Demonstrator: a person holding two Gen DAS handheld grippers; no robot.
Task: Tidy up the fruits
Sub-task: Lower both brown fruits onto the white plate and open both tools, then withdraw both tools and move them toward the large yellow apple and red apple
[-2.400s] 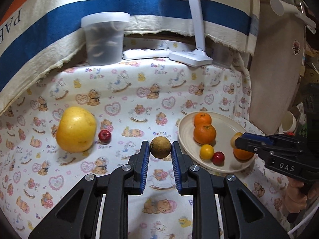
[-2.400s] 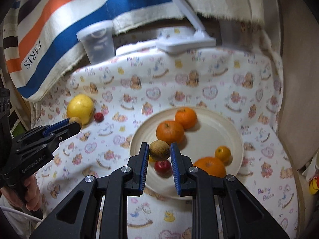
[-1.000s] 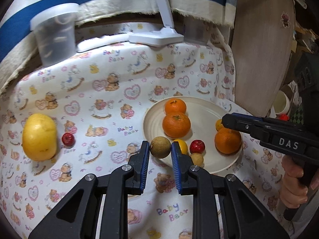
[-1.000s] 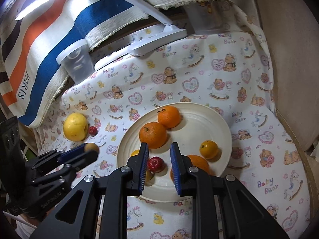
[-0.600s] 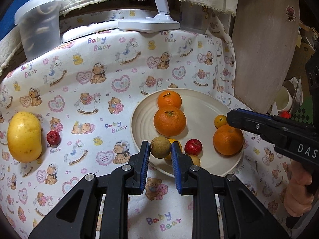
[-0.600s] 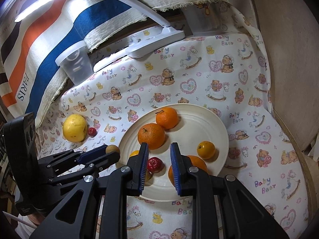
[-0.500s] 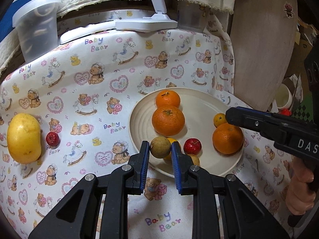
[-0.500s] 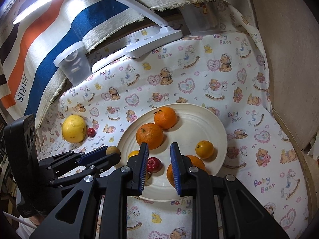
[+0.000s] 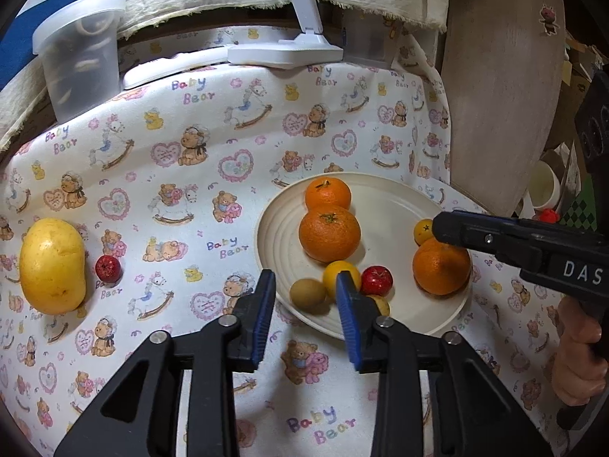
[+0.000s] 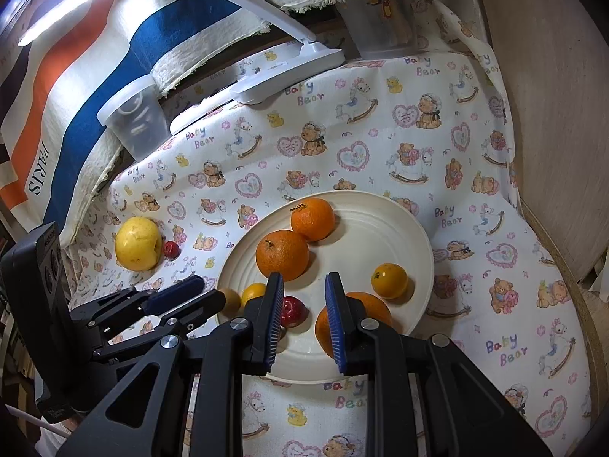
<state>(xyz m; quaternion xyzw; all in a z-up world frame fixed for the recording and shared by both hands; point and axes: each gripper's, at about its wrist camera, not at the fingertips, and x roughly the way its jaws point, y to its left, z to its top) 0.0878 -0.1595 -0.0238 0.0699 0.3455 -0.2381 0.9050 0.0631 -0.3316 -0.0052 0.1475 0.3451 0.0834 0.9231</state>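
- Left claw opening; brown fruit lies free between its jaws on the plate rim.
- Right claw shut, empty.
- Risk: rim-side fruit may roll onto worktop.

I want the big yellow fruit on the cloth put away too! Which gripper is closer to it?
Left. The left gripper hangs over the plate's near-left rim, the side facing the big yellow fruit. The right gripper sits farther across, over the plate.
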